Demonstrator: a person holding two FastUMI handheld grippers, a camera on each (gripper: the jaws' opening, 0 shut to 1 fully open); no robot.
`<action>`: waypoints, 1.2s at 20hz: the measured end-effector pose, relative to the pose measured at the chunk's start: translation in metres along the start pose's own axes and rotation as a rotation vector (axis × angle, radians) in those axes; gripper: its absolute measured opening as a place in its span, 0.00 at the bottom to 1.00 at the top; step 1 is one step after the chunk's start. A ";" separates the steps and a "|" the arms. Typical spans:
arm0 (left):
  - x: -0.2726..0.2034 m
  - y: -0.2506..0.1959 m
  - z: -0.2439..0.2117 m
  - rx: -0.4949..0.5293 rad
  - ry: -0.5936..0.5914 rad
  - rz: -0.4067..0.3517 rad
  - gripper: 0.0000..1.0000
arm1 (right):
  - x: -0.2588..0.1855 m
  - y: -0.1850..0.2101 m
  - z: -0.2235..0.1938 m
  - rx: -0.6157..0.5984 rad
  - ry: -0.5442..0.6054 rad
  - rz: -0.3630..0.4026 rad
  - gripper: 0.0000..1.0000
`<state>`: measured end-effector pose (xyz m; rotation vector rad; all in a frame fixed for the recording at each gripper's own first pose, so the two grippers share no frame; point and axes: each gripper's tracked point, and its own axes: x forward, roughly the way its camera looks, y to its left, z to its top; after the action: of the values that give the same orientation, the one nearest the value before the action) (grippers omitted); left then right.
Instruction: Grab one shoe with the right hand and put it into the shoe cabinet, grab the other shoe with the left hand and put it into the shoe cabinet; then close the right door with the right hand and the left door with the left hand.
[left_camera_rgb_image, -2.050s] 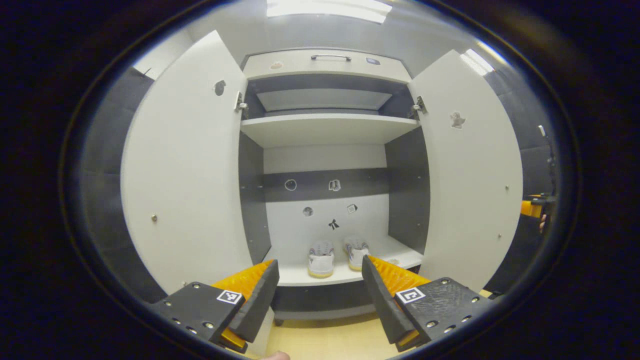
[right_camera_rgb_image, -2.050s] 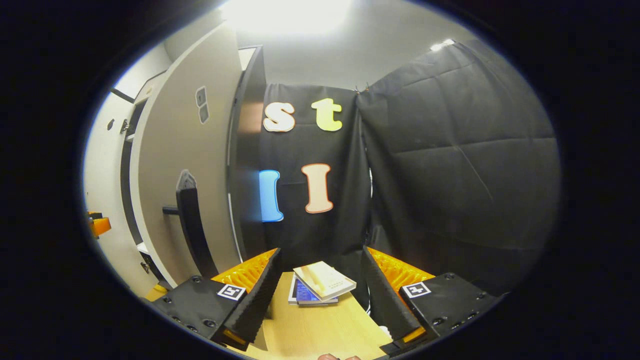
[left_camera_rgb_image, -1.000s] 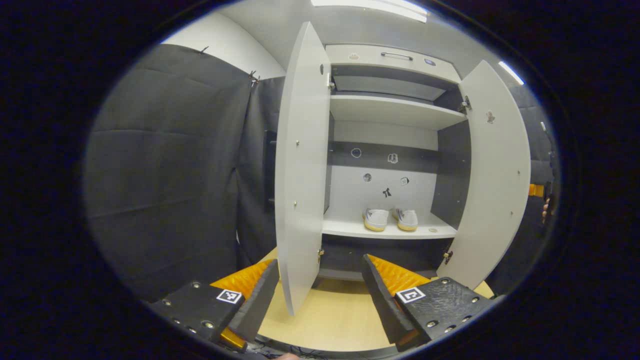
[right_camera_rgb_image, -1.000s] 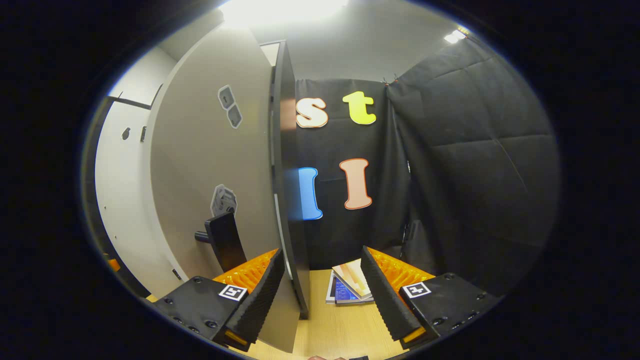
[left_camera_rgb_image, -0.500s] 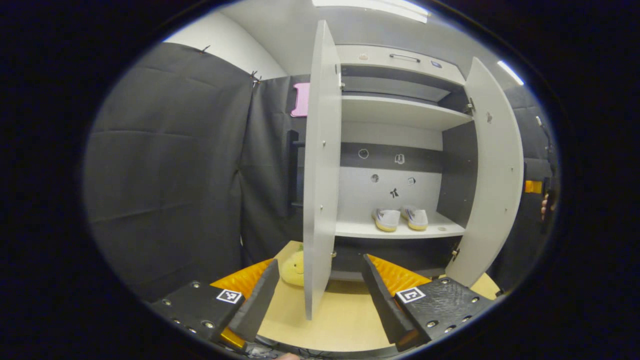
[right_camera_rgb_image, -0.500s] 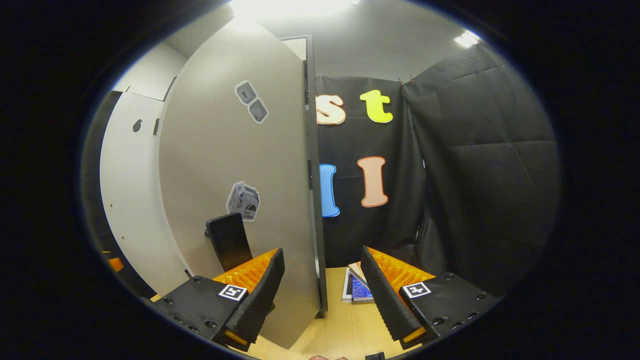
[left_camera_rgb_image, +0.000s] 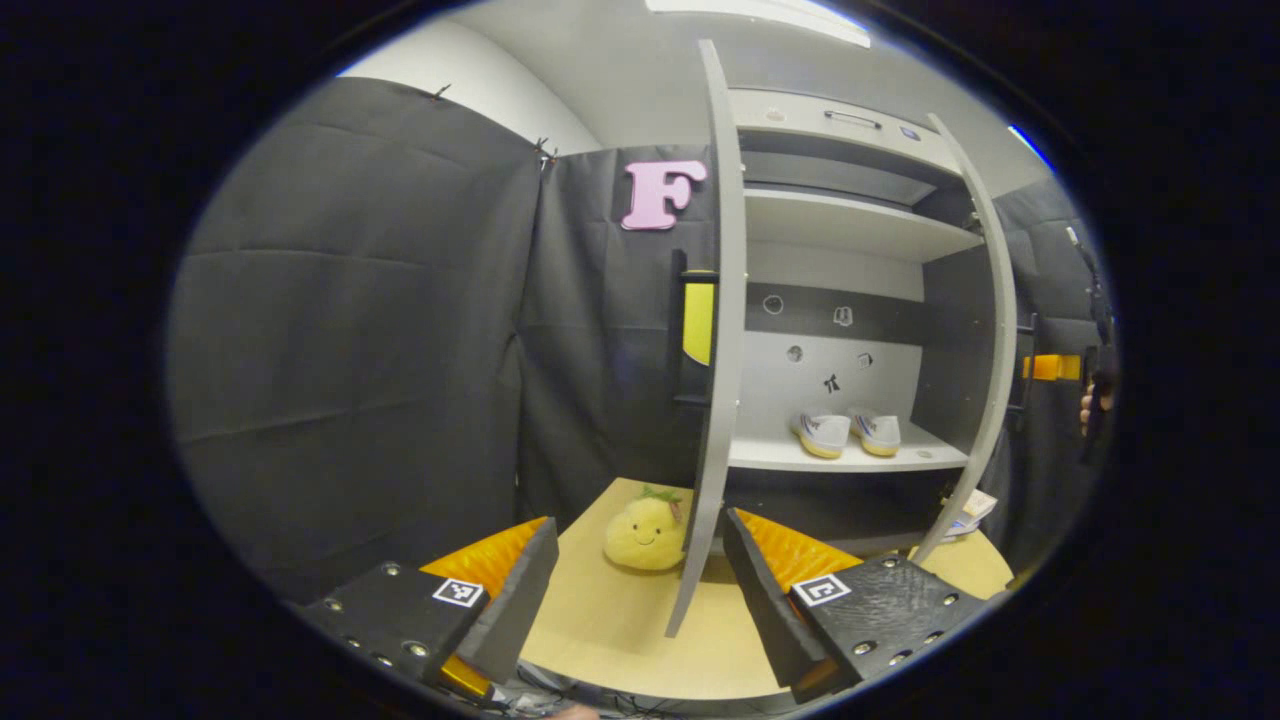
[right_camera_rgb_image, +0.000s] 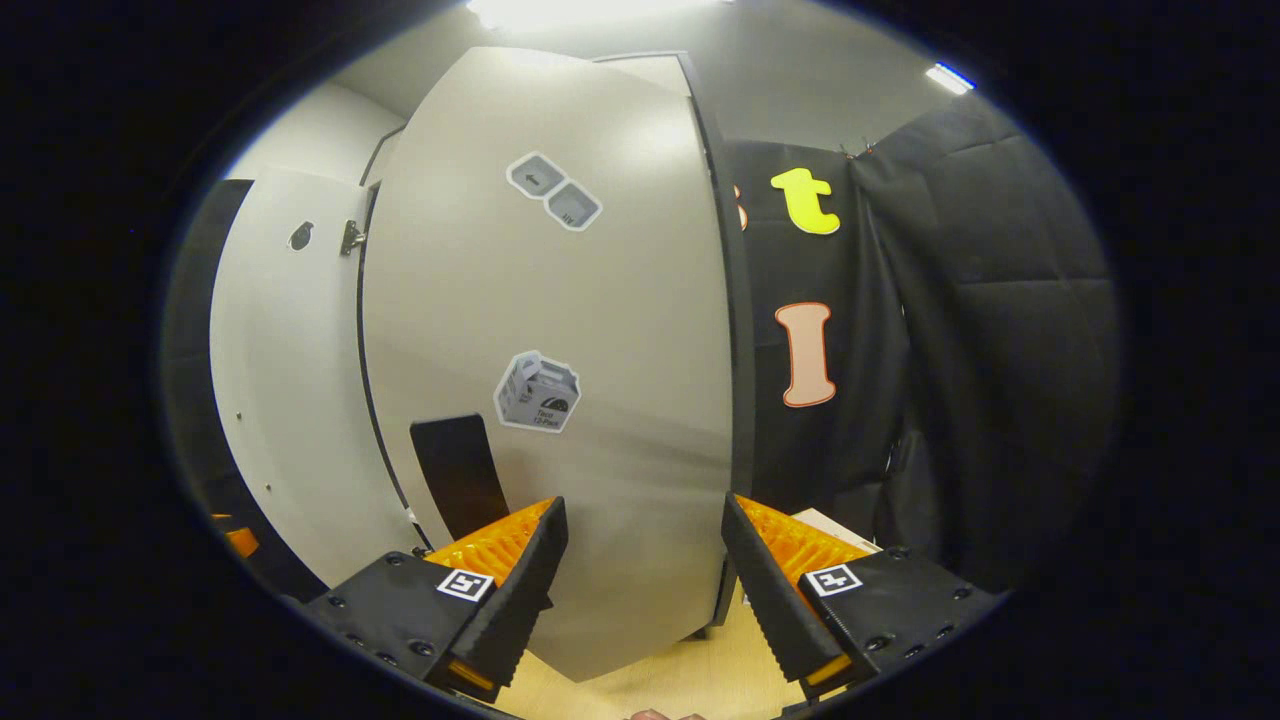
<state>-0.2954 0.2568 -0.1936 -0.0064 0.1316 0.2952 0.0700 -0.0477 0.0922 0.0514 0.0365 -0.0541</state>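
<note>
Door-closing step. The 2 shoes (left_camera_rgb_image: 848, 433) sit on the lower shelf of the shoe cabinet (left_camera_rgb_image: 850, 225). Right tongs (right_camera_rgb_image: 635, 560), spread and empty, face the right door (right_camera_rgb_image: 560, 400) (outer face); next, push it shut. Left tongs (left_camera_rgb_image: 640, 565) spread, empty, near the left door (left_camera_rgb_image: 715, 350).

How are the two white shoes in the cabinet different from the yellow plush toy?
The shoes sit inside the cabinet on its lower shelf; the plush toy sits outside on the wooden floor, beside the left door. The shoes are white with yellowish soles and come as a pair; the toy is one yellow, round thing with a smiling face. No gripper touches either.
</note>
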 end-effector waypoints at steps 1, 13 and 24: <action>-0.001 0.005 0.000 -0.001 0.001 0.008 0.94 | 0.003 0.003 -0.003 0.005 0.009 -0.007 0.97; 0.033 0.074 0.045 -0.078 -0.057 -0.002 0.95 | -0.033 -0.022 -0.060 0.162 0.108 -0.153 0.98; 0.130 0.078 0.109 -0.014 -0.116 -0.291 0.95 | -0.077 -0.006 -0.101 0.160 0.146 -0.213 0.98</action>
<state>-0.1808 0.3714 -0.1016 -0.0220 0.0123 0.0053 -0.0102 -0.0440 -0.0062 0.2115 0.1841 -0.2658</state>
